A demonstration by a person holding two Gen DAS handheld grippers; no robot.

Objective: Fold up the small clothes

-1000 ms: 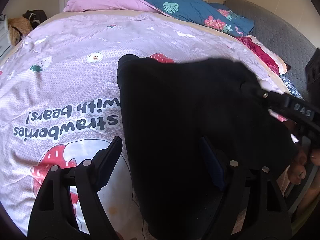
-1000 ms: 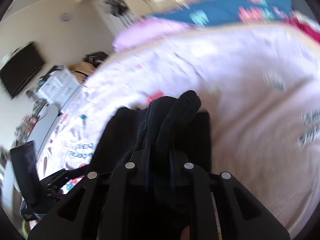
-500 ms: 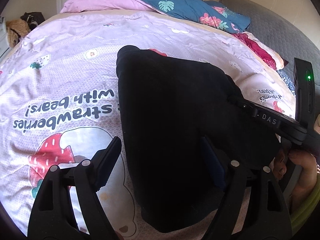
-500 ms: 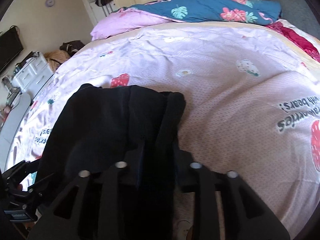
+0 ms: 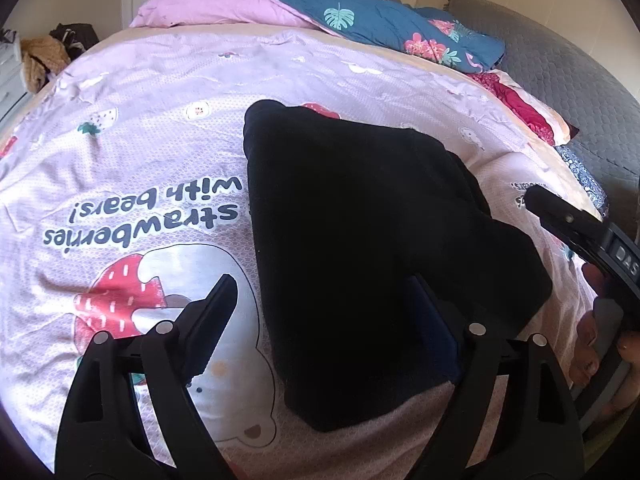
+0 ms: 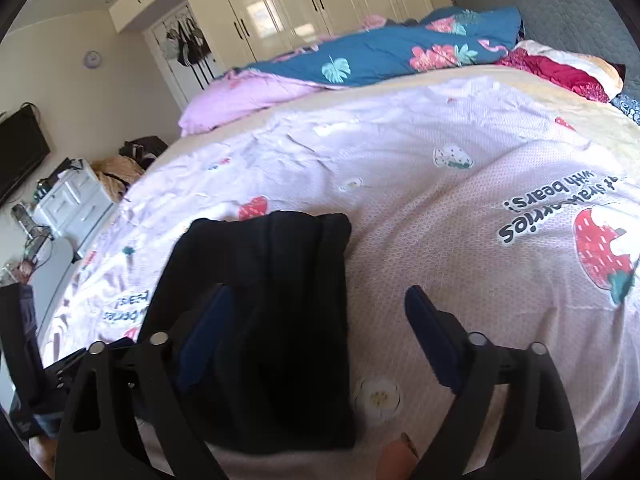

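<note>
A black garment lies folded into a flat block on the pink strawberry-print bedsheet. My left gripper hovers over its near left edge. Its jaws are opening, one finger over the sheet and the other over the cloth, and neither pad presses. In the right wrist view the same garment lies under my right gripper. These jaws are also opening wide: the garment's right edge is between them but not gripped. One finger of the right gripper and a person's hand show at the far right of the left wrist view.
At the head of the bed lie a pink duvet, a blue floral quilt and a red blanket. White wardrobes stand behind. A white dresser and a dark screen are at the left.
My right gripper was shut on a raised fold of the black garment; it has let go and opened wide, and the garment now lies flat. My left gripper has opened a little more.
</note>
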